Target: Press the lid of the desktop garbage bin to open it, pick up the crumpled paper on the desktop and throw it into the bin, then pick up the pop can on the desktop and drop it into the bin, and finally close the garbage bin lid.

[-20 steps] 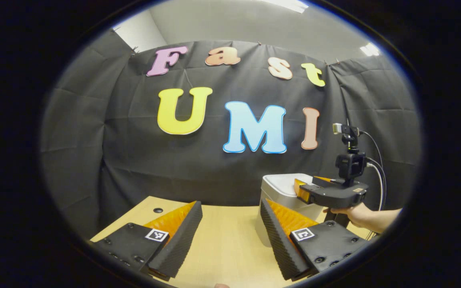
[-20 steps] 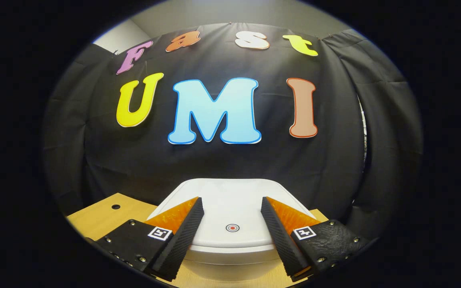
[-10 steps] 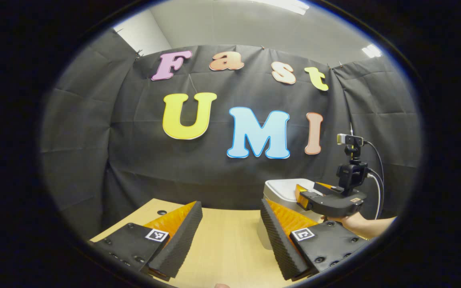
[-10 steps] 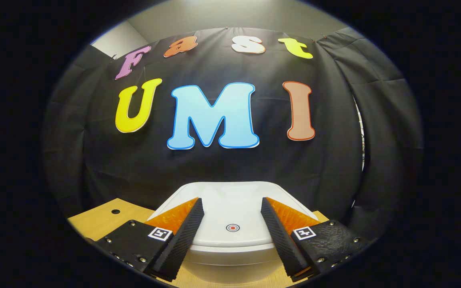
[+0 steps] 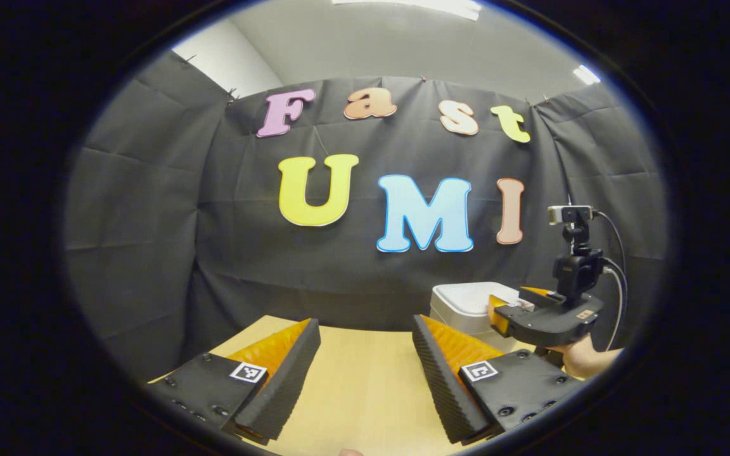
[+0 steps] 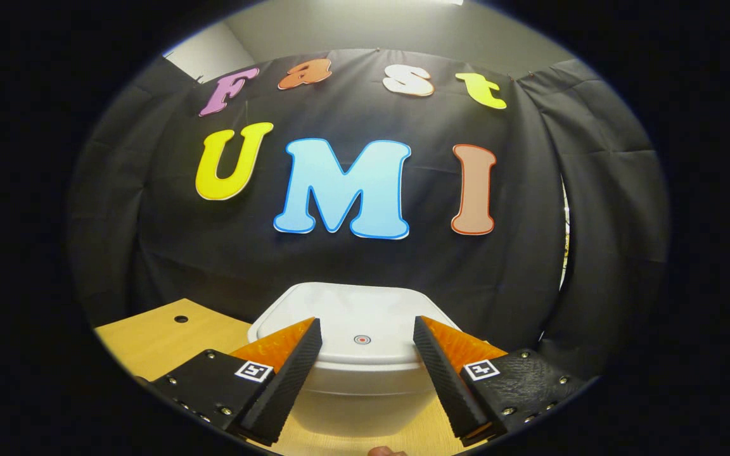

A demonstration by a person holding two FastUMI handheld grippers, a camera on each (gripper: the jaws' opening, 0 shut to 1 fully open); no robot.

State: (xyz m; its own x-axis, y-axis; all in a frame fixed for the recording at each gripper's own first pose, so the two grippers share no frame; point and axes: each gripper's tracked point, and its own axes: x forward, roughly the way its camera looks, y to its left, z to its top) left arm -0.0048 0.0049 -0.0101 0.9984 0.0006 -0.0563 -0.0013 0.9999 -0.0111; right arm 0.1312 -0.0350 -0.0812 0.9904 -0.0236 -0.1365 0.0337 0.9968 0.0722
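Right gripper view looks across my bench (image 6: 149, 332), a pale wooden top with a small dark hole (image 6: 180, 318) near its far left edge, set against the black cloth wall. On the bench, right in front of me, stands the white garbage bin (image 6: 365, 386); its lid (image 6: 352, 313) lies flat and closed on the body, and a small round red-centred button mark (image 6: 362, 339) sits in the middle of the lid near the front edge. My right gripper (image 6: 365, 332) is spread wide open with nothing between its fingers; it hangs at the bin's near side, the bin and its button mark showing through the gap between the two fingers. I cannot tell whether either finger touches the lid.

Left gripper view shows the same bench (image 5: 358, 373), bare wood running between my fingers, and the garbage bin (image 5: 466, 304) standing farther off to the right, by the cloth wall. My left gripper (image 5: 365, 332) is also wide open and holds nothing, hovering above the bench well to the left of the bin. Beyond it I see my right gripper (image 5: 505, 310) from the side, its fingers reaching over the near edge of the bin's lid, with a small camera on a post above it and my hand (image 5: 583, 358) gripping it from below.
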